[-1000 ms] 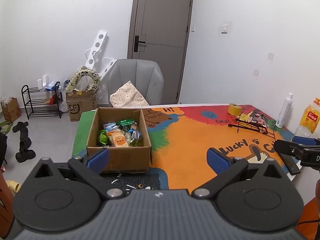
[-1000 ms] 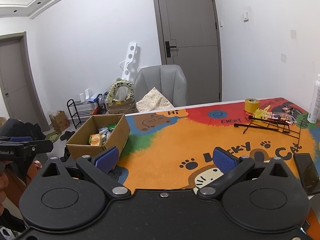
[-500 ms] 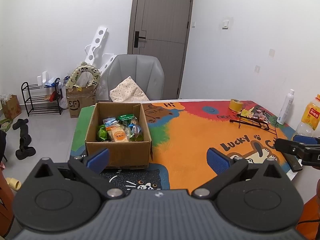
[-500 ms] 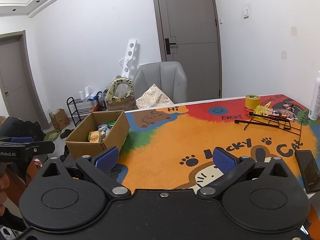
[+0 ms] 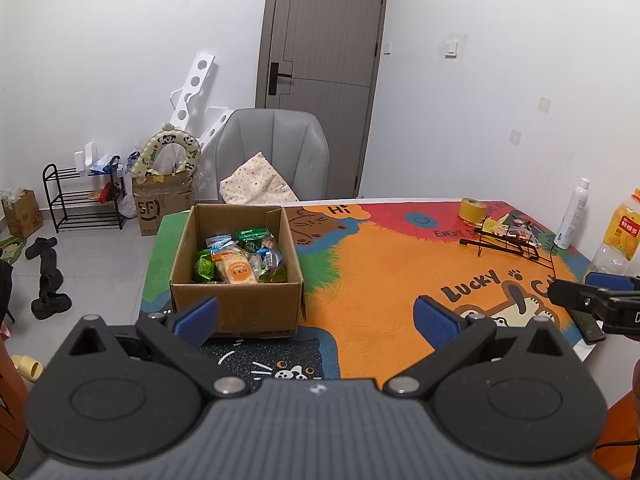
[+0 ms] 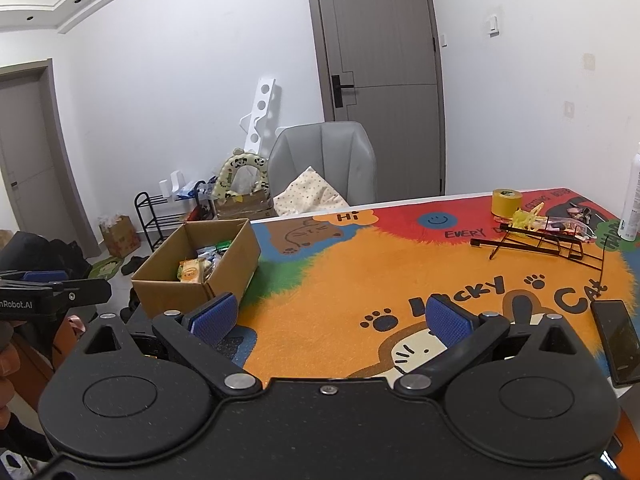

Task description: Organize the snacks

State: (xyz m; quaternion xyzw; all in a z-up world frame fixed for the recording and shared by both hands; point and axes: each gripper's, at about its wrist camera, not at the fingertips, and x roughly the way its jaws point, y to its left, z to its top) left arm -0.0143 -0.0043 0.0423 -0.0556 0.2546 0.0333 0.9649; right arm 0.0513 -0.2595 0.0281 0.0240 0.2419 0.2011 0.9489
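Observation:
An open cardboard box [image 5: 236, 308] [image 6: 176, 292] stands on the left part of the colourful mat and holds several wrapped snacks [image 5: 240, 258] [image 6: 192, 270]. A flat black wire rack [image 5: 508, 242] [image 6: 540, 244] lies at the far right with a few small packets behind it. My left gripper [image 5: 316, 316] hangs open above the mat's near edge, just in front of the box. My right gripper [image 6: 330, 320] is open too, over the near middle of the mat, with nothing between its fingers.
A yellow tape roll [image 6: 507, 203], a white spray bottle [image 5: 574, 214], an orange drink bottle [image 5: 622, 232] and a dark phone [image 6: 616, 340] sit along the mat's right side. A grey chair [image 5: 276, 152] stands behind the table. Boxes and a shoe rack [image 5: 84, 196] line the far wall.
Both grippers have risen and drawn back a little, so the box and mat sit lower and farther in view. The jaws stayed open.

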